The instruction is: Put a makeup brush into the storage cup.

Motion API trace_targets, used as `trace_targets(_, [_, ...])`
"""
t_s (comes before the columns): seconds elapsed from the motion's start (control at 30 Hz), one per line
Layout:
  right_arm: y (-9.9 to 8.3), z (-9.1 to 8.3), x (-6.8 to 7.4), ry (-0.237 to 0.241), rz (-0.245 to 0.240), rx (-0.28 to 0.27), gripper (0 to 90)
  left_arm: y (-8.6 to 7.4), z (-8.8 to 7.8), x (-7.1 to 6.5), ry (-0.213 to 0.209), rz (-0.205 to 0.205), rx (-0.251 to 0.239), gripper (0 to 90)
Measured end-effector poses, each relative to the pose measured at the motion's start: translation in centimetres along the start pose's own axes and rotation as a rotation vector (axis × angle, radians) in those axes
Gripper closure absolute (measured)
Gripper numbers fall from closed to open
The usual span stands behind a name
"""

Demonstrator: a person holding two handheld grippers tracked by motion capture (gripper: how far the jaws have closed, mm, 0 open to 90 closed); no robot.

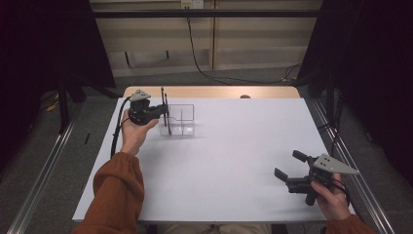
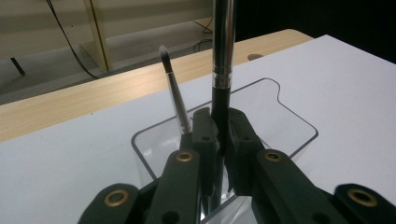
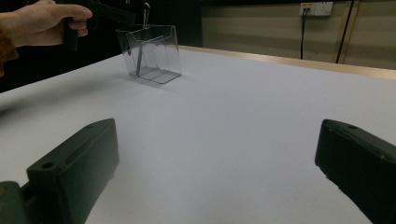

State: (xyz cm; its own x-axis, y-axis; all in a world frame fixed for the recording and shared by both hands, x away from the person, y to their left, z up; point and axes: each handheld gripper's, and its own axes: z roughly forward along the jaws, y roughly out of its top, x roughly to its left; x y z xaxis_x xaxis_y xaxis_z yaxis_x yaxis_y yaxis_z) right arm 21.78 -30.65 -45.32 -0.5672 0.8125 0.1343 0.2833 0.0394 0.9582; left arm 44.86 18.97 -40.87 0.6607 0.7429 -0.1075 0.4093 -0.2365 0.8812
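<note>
A clear plastic holder (image 1: 181, 121) with compartments stands at the back left of the white table. My left gripper (image 1: 165, 113) hovers at its left end, shut on an upright brush (image 2: 222, 56) with a black handle and silver ferrule. The jaws (image 2: 221, 126) clamp the handle just above the holder's rim (image 2: 299, 123), and the lower end reaches into it. A thinner brush (image 2: 172, 88) with a dark tip leans inside the holder beside it. My right gripper (image 1: 288, 164) rests low at the front right, open, with nothing between its jaws (image 3: 217, 154). The holder (image 3: 149, 53) lies far ahead of it.
The white sheet (image 1: 234, 146) covers the table, with a wooden strip (image 1: 214, 91) along the far edge. Beyond it a black cable (image 1: 204, 68) runs over the floor. Metal rails (image 1: 44, 165) flank both sides of the table.
</note>
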Motion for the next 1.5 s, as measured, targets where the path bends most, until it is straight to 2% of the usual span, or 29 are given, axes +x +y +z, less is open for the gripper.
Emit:
trace_targets(0.27, [-0.01,0.02,0.01,0.002,-0.001,0.005,0.0,-0.16,0.09,0.02,-0.004,-0.003,-0.01,83.9])
trace_targets(0.4, [-0.01,0.02,0.02,0.001,0.0,0.002,0.0,-0.17,0.07,0.09,0.013,0.006,-0.005,83.5])
trace_targets(0.47, [-0.01,0.02,0.01,0.001,0.001,0.002,0.0,-0.25,0.12,0.22,-0.001,-0.007,-0.018,80.6])
trace_targets(0.57, [-0.02,0.02,0.01,0.002,-0.004,0.005,0.0,-0.36,0.15,0.27,0.003,-0.004,-0.019,78.6])
trace_targets(0.67, [-0.02,0.04,0.04,0.003,-0.006,0.006,0.0,-0.47,0.18,0.25,0.018,-0.001,-0.023,70.9])
trace_targets(0.7, [-0.02,0.05,0.04,0.003,-0.006,0.007,0.0,-0.49,0.18,0.29,0.019,-0.005,-0.022,65.4])
trace_targets(0.8, [-0.02,0.05,0.04,0.004,-0.005,0.006,0.0,-0.55,0.17,0.34,0.02,0.0,-0.026,62.6])
trace_targets(1.0, [-0.02,0.08,0.04,0.004,-0.006,0.005,0.0,-0.39,0.01,0.16,0.018,0.011,-0.051,47.7])
trace_targets(1.13, [0.0,0.07,0.0,-0.002,-0.004,-0.003,0.0,-0.31,-0.09,0.14,0.036,0.01,-0.061,35.2])
trace_targets(1.23, [0.0,0.11,-0.11,-0.01,-0.008,-0.003,0.0,-0.28,-0.17,0.08,0.037,0.002,-0.075,25.3])
trace_targets(1.3, [0.0,0.12,-0.14,-0.015,-0.01,-0.005,0.0,-0.3,-0.25,0.03,0.033,0.004,-0.082,22.2])
trace_targets(1.37, [0.0,0.11,-0.21,-0.018,-0.008,-0.006,0.0,-0.49,-0.33,0.02,0.029,-0.012,-0.088,16.2])
trace_targets(1.5, [-0.05,-0.02,-0.34,-0.032,-0.006,-0.013,0.0,-0.78,-0.6,0.07,0.029,-0.024,-0.092,11.6])
